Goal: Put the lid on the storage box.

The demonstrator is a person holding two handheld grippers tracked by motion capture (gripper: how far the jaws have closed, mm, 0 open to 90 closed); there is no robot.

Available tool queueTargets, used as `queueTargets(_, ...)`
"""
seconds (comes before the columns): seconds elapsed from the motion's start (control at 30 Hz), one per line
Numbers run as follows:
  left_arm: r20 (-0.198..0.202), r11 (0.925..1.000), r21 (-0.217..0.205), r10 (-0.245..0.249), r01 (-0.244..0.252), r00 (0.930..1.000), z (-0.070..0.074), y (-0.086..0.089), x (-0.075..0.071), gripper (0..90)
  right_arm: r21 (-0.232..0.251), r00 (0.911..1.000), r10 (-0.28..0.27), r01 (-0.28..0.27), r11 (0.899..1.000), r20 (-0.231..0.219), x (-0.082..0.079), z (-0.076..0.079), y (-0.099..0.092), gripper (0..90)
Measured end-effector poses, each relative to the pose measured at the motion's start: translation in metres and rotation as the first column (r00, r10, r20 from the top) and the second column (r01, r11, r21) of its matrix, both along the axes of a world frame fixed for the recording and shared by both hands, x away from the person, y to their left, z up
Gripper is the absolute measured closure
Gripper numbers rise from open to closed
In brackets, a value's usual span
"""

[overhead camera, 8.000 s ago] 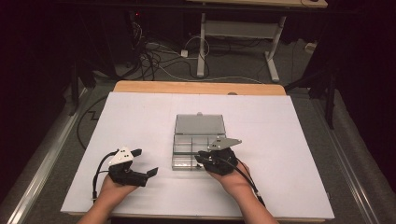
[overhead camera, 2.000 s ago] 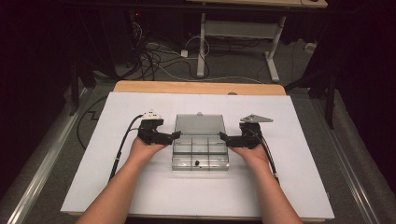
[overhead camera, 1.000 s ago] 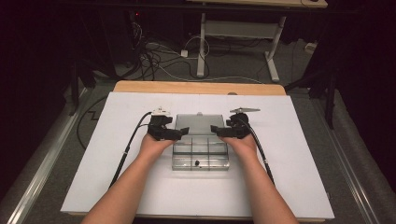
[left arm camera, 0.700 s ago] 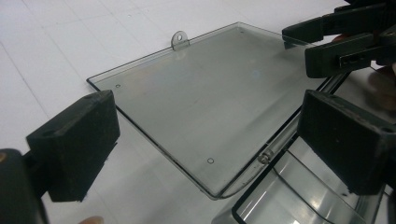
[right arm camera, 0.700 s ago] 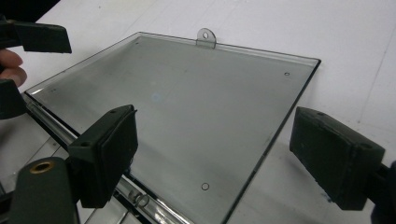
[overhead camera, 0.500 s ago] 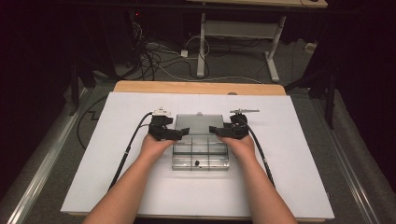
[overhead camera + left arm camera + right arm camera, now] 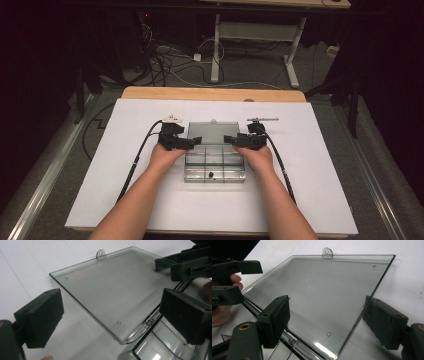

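Note:
A clear plastic compartment box [image 7: 215, 167] sits mid-table with its lid [image 7: 212, 131] folded back flat on the white sheet. My left gripper [image 7: 194, 143] is at the hinge's left end and stands open, the lid's [image 7: 107, 287] near corner lying between its pads [image 7: 40, 317]. At the hinge's right end is my right gripper [image 7: 231, 140]. Its jaws have just been closing around the other lid [image 7: 324, 290] corner, but the pads [image 7: 384, 325] do not clearly press on it. In the gripper views, the left gripper [image 7: 112, 305] and right gripper [image 7: 327, 308] each see the other's jaws across the lid.
A white sheet [image 7: 310, 165] covers the table, with a wooden edge [image 7: 215, 94] at the back. A small dark item [image 7: 211, 174] lies in a front compartment of the box. Black cables trail from both grippers along the forearms. Desk legs and floor cables lie beyond the table.
Both hands came up from the table's front to the box's sides, then inward to the hinge ends. Over the last second they have hardly moved.

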State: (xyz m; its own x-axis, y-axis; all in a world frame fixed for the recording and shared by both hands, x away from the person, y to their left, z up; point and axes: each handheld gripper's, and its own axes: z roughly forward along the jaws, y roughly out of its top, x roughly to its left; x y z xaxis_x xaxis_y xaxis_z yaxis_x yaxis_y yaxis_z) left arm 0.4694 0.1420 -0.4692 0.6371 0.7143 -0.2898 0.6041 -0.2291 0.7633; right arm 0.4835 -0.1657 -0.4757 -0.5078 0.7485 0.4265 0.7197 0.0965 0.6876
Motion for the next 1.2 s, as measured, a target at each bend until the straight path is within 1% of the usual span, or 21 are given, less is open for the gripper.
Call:
queueTargets(0.07,-0.002,1.0000,-0.002,0.002,-0.002,1.0000,0.000,0.000,0.000,4.6,-0.002,1.0000,0.000,0.000,1.000,0.007,-0.002,0.002,0.001,26.0)
queueTargets(0.1,-0.004,1.0000,-0.003,0.002,-0.002,1.0000,0.000,0.000,0.000,4.6,-0.007,0.9998,0.003,-0.003,1.000,0.020,-0.002,0.003,0.001,27.0)
queueTargets(0.13,-0.007,1.0000,-0.004,0.001,-0.001,1.0000,0.000,0.000,0.001,4.6,-0.009,0.9997,0.005,-0.005,1.000,0.025,-0.003,0.003,0.001,27.6)
queueTargets(0.3,-0.024,0.9996,-0.026,-0.013,0.012,0.9996,-0.001,-0.001,0.001,6.3,-0.017,0.9992,0.009,-0.008,1.000,0.040,-0.005,0.005,0.001,29.7)
queueTargets(0.33,-0.019,0.9996,-0.026,-0.013,0.013,0.9997,-0.001,-0.001,0.001,6.9,-0.019,0.9992,0.006,-0.005,1.000,0.040,-0.006,0.006,0.001,29.9)
queueTargets(0.37,-0.025,0.9995,-0.028,-0.016,0.015,0.9996,-0.001,-0.001,0.001,7.5,-0.025,0.9988,0.008,-0.006,1.000,0.048,-0.007,0.006,0.002,30.3)
queueTargets(0.43,-0.013,0.9997,-0.025,-0.007,0.007,0.9999,-0.001,-0.003,0.000,7.6,-0.036,0.9980,0.010,-0.008,0.999,0.062,-0.008,0.008,0.002,31.3)
queueTargets(0.57,-0.014,0.9995,-0.029,-0.012,0.012,0.9998,-0.001,-0.004,0.001,8.8,-0.057,0.9960,0.009,-0.004,0.998,0.089,-0.011,0.010,0.003,33.4)
queueTargets(0.73,-0.005,0.9991,-0.038,-0.019,0.019,0.9998,0.000,-0.005,0.000,13.5,-0.071,0.9934,0.006,0.002,0.998,0.115,-0.013,0.013,0.004,36.2)
queueTargets(0.77,0.005,0.9993,-0.034,-0.016,0.016,0.9999,0.001,-0.005,0.000,13.7,-0.070,0.9934,0.003,0.005,0.998,0.115,-0.013,0.013,0.004,36.7)
queueTargets(0.83,0.010,0.9993,-0.033,-0.017,0.017,0.9998,0.001,-0.005,-0.001,14.6,-0.068,0.9934,0.004,0.003,0.998,0.115,-0.013,0.013,0.003,37.4)
queueTargets(0.87,0.006,0.9991,-0.037,-0.019,0.019,0.9998,0.002,-0.006,-0.001,15.2,-0.068,0.9934,0.004,0.004,0.998,0.114,-0.014,0.013,0.003,37.8)
queueTargets(1.07,0.015,0.9991,-0.038,-0.018,0.018,0.9997,0.004,-0.005,-0.002,19.0,-0.083,0.9910,0.004,0.008,0.997,0.134,-0.016,0.016,0.003,40.0)
queueTargets(1.1,0.011,0.9990,-0.041,-0.018,0.019,0.9998,0.004,-0.006,-0.002,19.9,-0.084,0.9909,0.003,0.009,0.996,0.135,-0.016,0.016,0.003,40.3)
queueTargets(1.2,0.020,0.9992,-0.037,-0.014,0.015,0.9997,0.005,-0.006,-0.003,23.8,-0.089,0.9899,-0.004,0.017,0.996,0.142,-0.018,0.017,0.003,42.3)
